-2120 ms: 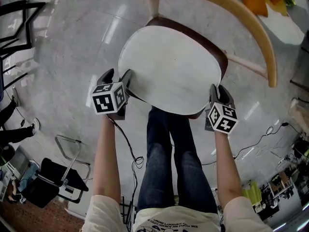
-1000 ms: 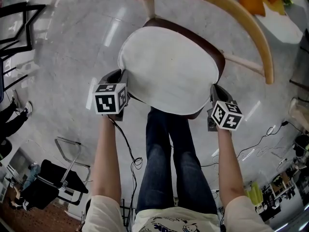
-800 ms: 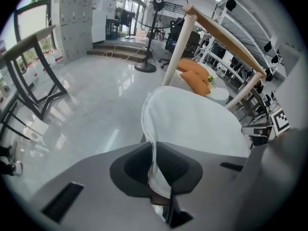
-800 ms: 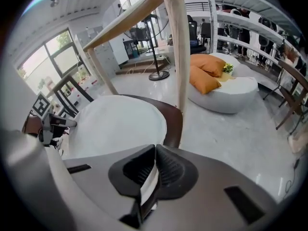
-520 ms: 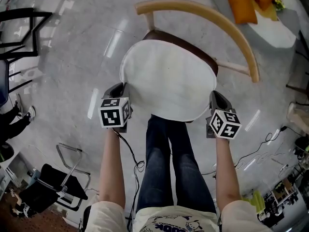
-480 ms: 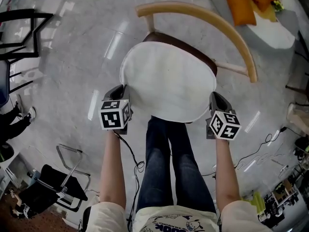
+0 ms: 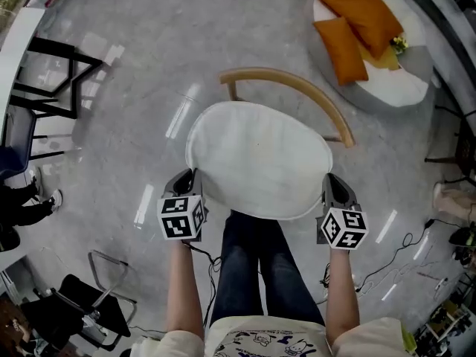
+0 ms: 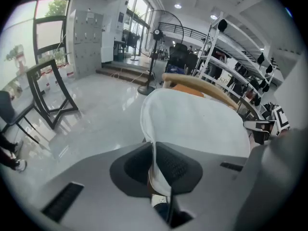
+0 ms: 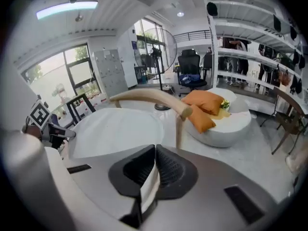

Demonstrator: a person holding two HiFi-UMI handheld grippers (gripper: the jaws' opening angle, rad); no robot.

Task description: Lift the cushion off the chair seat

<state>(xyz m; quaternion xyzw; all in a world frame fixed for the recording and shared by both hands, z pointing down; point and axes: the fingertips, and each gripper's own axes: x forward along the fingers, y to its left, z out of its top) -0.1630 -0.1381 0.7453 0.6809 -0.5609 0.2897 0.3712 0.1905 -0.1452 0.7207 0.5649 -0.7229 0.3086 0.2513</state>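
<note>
The round white cushion (image 7: 259, 157) hangs in the air between my two grippers, well above the floor. It covers the chair seat below, so only the wooden backrest (image 7: 297, 88) shows behind it. My left gripper (image 7: 192, 187) is shut on the cushion's left edge (image 8: 156, 165). My right gripper (image 7: 328, 188) is shut on the right edge (image 9: 149, 184). In the left gripper view the cushion (image 8: 197, 124) spreads away from the jaws toward the backrest (image 8: 202, 84). The right gripper view shows the cushion (image 9: 118, 131) flat and level, with the backrest (image 9: 149, 99) arching beyond it.
A round white pouf (image 7: 379, 58) with orange pillows (image 7: 357, 13) stands at the far right. Black folding frames (image 7: 52, 80) stand at the left. A black chair (image 7: 82, 303) sits at the lower left. Cables (image 7: 387, 266) trail on the glossy floor. My legs (image 7: 256, 266) are under the cushion's near edge.
Both grippers have risen with the cushion. The cushion has come up off the dark seat, which no longer shows, and the chair and floor look farther below.
</note>
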